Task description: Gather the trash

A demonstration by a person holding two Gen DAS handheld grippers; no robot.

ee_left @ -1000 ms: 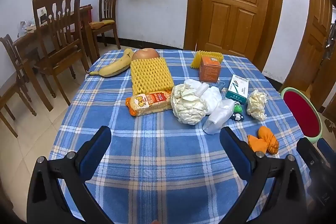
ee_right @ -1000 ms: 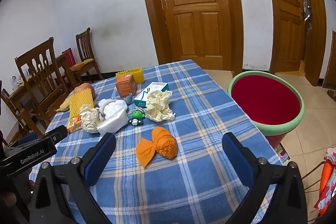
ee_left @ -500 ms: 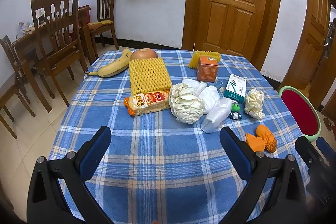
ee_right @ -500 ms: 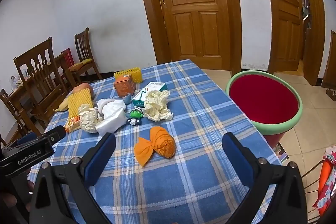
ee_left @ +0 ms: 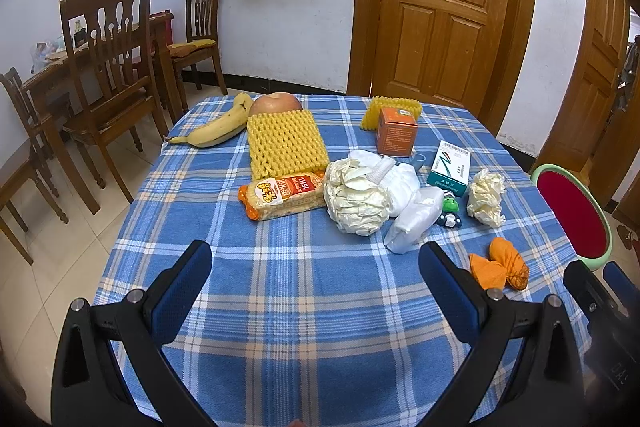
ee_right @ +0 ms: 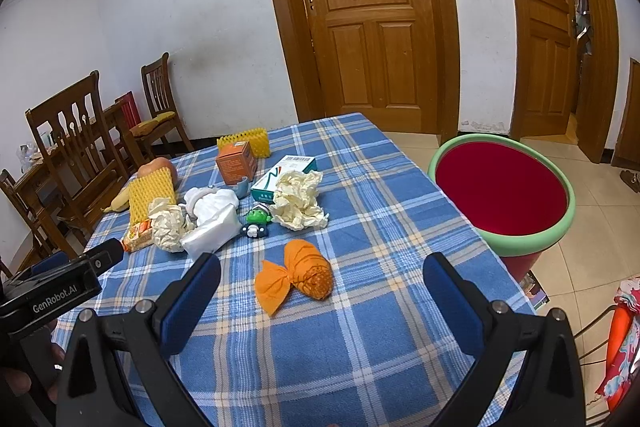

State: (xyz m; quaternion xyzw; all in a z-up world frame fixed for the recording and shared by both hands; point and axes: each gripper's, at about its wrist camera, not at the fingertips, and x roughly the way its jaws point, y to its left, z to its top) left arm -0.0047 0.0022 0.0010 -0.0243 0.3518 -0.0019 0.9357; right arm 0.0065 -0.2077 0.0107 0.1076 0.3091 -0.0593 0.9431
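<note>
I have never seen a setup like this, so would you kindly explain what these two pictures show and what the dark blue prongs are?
No robot arm here: a person holds one handheld gripper in each hand, each carrying a fisheye camera looking along its two fingers. The blue-padded prongs are those fingers. One picture comes from the left gripper, the other from the right gripper. Both are open and hold nothing. On the checked tablecloth lie crumpled paper, an orange wrapper, a banana, small boxes and a snack packet. The red bin with a green rim stands beside the table.

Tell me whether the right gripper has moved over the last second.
Yes, slightly. In its own view the bin and orange wrapper slid left against the right gripper, so it swung right.
</note>
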